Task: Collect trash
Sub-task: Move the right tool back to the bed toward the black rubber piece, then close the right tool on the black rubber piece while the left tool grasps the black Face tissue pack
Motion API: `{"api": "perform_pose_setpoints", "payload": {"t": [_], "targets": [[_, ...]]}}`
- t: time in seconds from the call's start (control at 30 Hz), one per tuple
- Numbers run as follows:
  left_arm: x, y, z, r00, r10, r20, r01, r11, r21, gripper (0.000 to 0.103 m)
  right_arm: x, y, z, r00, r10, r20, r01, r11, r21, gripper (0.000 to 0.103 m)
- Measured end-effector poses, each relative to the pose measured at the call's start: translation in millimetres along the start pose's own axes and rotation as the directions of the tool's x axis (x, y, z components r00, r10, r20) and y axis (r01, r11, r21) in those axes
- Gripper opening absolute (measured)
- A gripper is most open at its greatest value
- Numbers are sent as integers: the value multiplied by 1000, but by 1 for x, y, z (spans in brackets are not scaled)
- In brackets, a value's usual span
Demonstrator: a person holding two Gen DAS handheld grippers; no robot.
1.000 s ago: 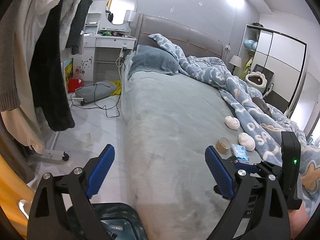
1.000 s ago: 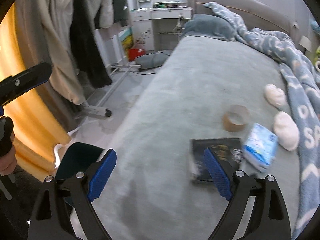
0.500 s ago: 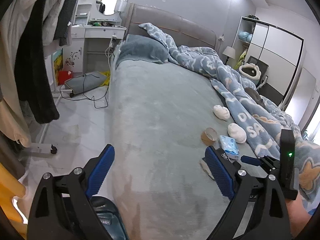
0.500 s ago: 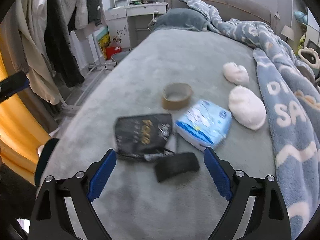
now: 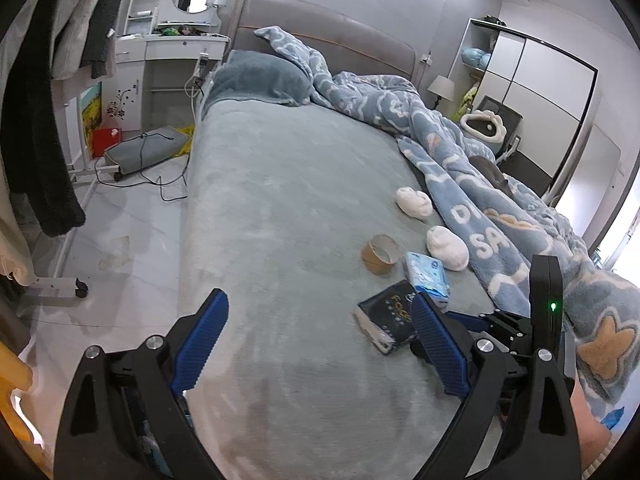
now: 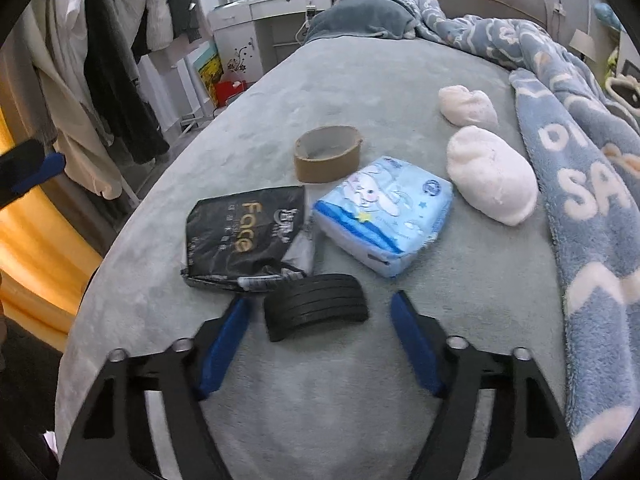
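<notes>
On the grey bed (image 6: 360, 80) lie a small black curved ribbed piece (image 6: 316, 306), a black "Face" wrapper (image 6: 244, 232) (image 5: 390, 312), a blue tissue pack (image 6: 384, 210) (image 5: 428, 274) and a brown tape roll (image 6: 326, 154) (image 5: 380, 254). My right gripper (image 6: 320, 320) is open, its blue fingers on either side of the black ribbed piece, not touching it. My left gripper (image 5: 320, 340) is open and empty above the bed's near edge; the right gripper's body (image 5: 520, 328) shows behind its right finger.
Two white fluffy socks (image 6: 490, 174) (image 6: 466, 104) lie beside a blue patterned blanket (image 6: 580, 160) on the right. Clothes hang on a rack (image 6: 112, 80) at the left. A white dresser (image 5: 172, 52) and cables on the floor (image 5: 152, 168) are beyond.
My right gripper has moved forward and down over the trash items, its fingers now flanking the black ribbed piece. The left gripper's view has shifted right along the bed.
</notes>
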State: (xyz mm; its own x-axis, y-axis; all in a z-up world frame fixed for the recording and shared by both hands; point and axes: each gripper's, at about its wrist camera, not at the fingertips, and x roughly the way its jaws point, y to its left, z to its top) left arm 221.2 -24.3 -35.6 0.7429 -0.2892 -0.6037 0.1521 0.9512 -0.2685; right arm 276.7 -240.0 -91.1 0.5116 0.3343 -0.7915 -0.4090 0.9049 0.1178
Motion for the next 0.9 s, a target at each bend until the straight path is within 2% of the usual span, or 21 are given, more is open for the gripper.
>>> {"api": "perform_pose_setpoints", "payload": {"t": [0.13,0.17,0.4,0.7,0.9], "targets": [[10,-12,-5,1000,-1,-23,2,1000,18,94,-4,-5,0,1000,15,7,-15,1000,13,51],[13,-15,-6,1000,1,-29,0,1000,25,94,-5,-6,-1,1000,19,9,-19,1000,13,49],[32,-34,-15,998,4,-66,-1,999,40,94,-18,-11,-3,999,17,27,-17,1000,10,47],[63,-62,-27,990,3,-138,6,998,63,95,-48,-44,-5,994,-6,111,-8,992,126,47],[75,-72,-31,987,0,-161,10,998,58,95,-56,-59,-11,993,-4,120,-15,988,153,47]]}}
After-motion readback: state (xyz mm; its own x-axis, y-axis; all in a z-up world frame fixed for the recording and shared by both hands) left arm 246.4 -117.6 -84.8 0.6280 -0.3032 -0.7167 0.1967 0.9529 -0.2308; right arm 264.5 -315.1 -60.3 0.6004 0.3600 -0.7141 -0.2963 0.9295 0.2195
